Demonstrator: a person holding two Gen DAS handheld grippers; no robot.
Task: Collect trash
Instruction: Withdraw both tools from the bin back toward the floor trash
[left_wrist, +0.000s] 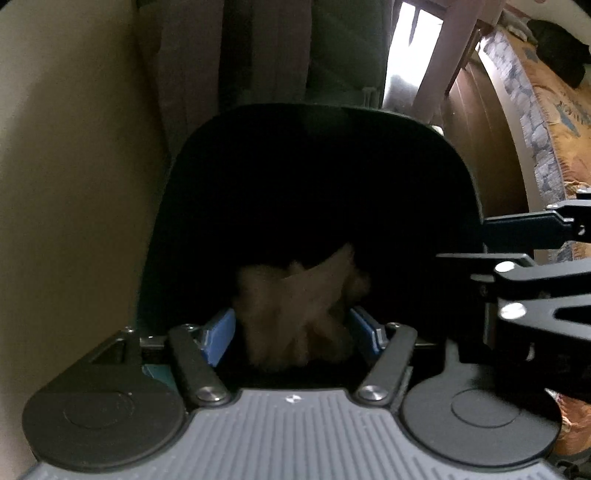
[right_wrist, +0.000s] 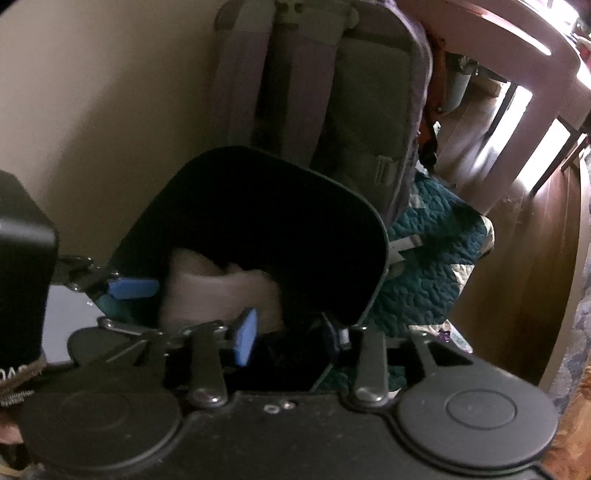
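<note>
A dark green trash bin (left_wrist: 177, 206) stands open against the wall, its inside black. A pale crumpled paper wad (left_wrist: 299, 306) sits between the blue pads of my left gripper (left_wrist: 293, 332), just over the bin's near rim; the wad is blurred. The jaws stand wide at its sides, and contact is unclear. In the right wrist view the same wad (right_wrist: 221, 291) shows in the bin (right_wrist: 376, 236), with the left gripper's blue pad (right_wrist: 133, 288) beside it. My right gripper (right_wrist: 291, 334) straddles the bin's near rim, jaws apart, empty. It also shows in the left wrist view (left_wrist: 517, 254).
A beige wall (left_wrist: 66, 166) runs along the left. A grey backpack (right_wrist: 332, 92) leans behind the bin. A teal quilt (right_wrist: 424, 266) lies to the bin's right on a wooden floor (right_wrist: 524, 258). A patterned bed cover (left_wrist: 546, 122) is at far right.
</note>
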